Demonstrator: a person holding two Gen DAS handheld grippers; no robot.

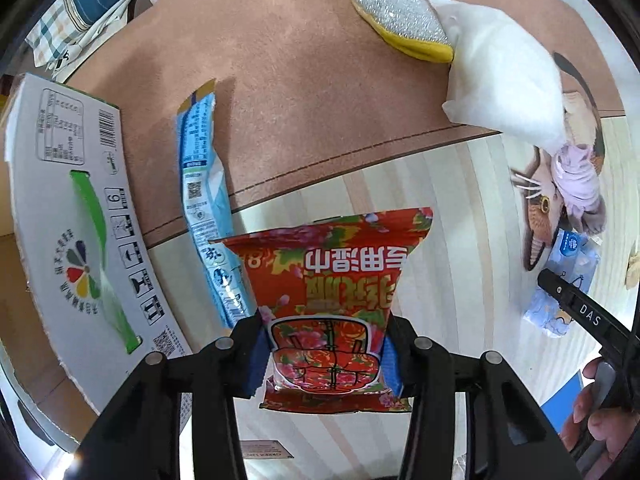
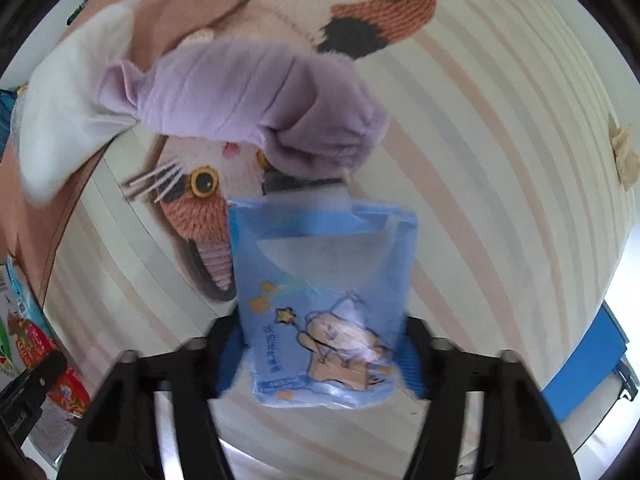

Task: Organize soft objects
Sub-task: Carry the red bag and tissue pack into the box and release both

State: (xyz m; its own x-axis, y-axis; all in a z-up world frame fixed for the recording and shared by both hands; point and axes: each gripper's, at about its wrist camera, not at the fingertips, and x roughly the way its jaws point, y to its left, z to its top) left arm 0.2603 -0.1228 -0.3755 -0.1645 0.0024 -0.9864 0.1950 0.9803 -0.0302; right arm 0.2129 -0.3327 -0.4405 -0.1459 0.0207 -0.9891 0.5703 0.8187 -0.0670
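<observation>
My left gripper (image 1: 326,360) clamps the red floral wet-wipes pack (image 1: 326,304); my right gripper (image 2: 320,354) clamps the blue tissue pack (image 2: 324,300), just beside the knitted cat (image 2: 208,216).

The wet-wipe packet (image 1: 332,304) sits between the left gripper (image 1: 326,364) fingers, with a long sachet (image 1: 204,184) just to its left and a carton (image 1: 76,216) beyond that. Ahead on the mat (image 1: 280,80) lie a scouring pad (image 1: 396,12) and a cloth (image 1: 504,68) — touching. Right, the tissue pack (image 2: 324,308) sits in the right gripper (image 2: 320,354), before a knitted cat (image 2: 200,200).
</observation>
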